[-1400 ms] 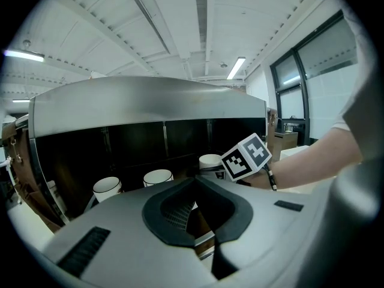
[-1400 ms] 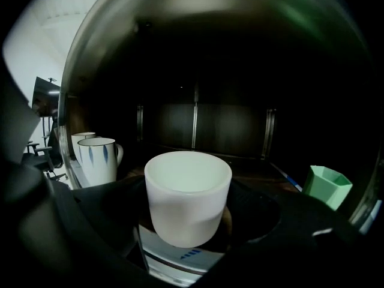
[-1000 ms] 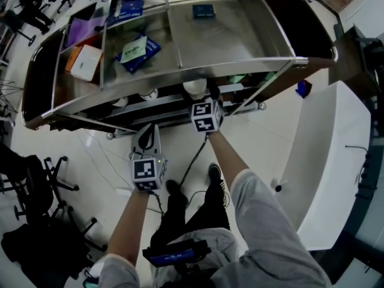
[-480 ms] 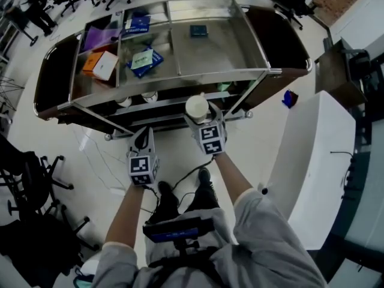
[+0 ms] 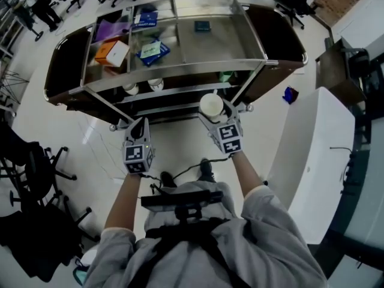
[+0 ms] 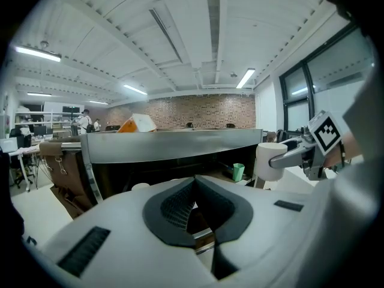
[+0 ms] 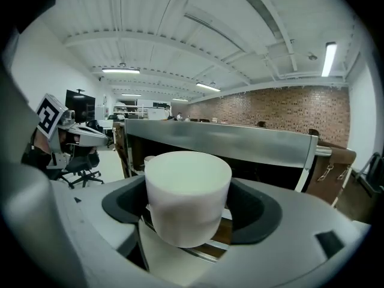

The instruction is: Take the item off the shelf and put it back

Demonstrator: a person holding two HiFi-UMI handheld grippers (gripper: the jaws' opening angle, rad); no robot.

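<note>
Right gripper view: we hold the white cup (image 7: 188,191) clamped in the right tongs (image 5: 215,114), just in front of the metal shelf (image 5: 180,77), outside it. Left tongs (image 6: 193,212) are together, empty, also before the shelf.

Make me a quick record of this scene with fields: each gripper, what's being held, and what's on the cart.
right gripper: shut on white cup, held in front of the cart, outside its shelves
left gripper: shut, empty, low in front of the cart
cart: steel, with a divided top tray
top tray: orange and white box, blue packs, small dark box
lower shelf: two more white cups, green item
</note>
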